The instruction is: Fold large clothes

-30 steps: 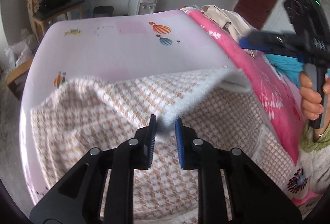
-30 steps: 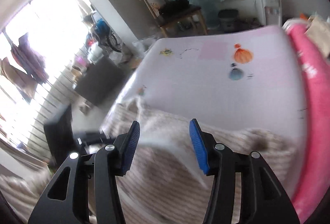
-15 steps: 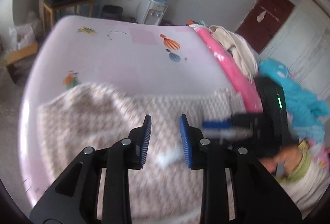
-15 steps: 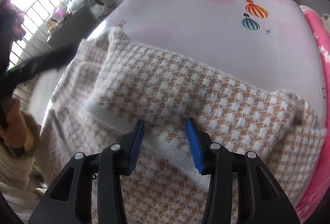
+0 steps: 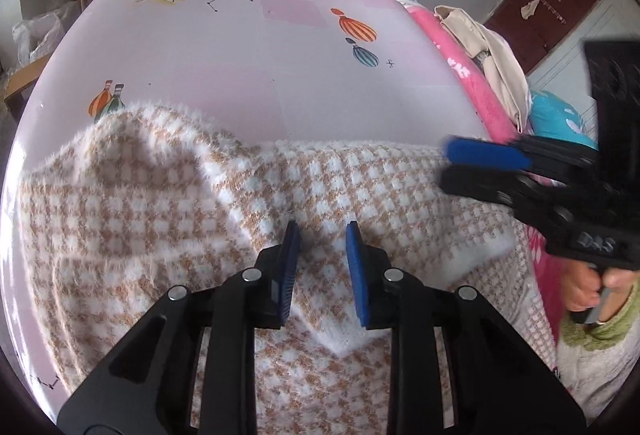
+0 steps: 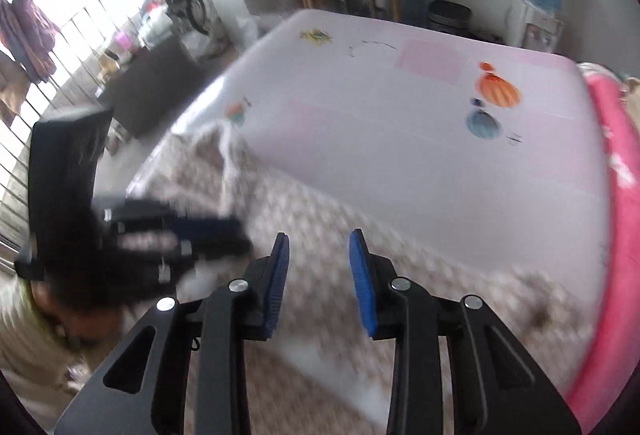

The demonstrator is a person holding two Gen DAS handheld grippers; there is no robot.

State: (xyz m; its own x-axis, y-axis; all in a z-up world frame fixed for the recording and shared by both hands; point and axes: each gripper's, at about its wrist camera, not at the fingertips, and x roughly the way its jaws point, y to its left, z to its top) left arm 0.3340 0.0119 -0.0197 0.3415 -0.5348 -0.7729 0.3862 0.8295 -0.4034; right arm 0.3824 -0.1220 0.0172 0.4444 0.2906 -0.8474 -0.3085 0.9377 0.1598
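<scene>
Since the frame 1 second back, the raised fold of the checked knit garment [image 5: 168, 219] has come down flat on the bed [image 5: 248, 47], and both hand-held grippers have sunk toward it. The left hand-held gripper [image 5: 320, 267] now hangs with its jaws a little apart; they have just narrowed slightly, with fabric below them but nothing pinched. The right hand-held gripper [image 6: 320, 275] has its jaws closing too, yet we see no cloth pressed between its pads.

We judge the step in hand to be settling this fold and picking the next edge. To do it well, we should smooth the ridge lying ahead and left of the left hand-held gripper, then pinch 2 matching corners so the edges line up.

The right wrist view is smeared, so we cannot tell where the garment's edge runs beneath that hand-held gripper. The garment's near hem is cut off behind both sets of fingers.
</scene>
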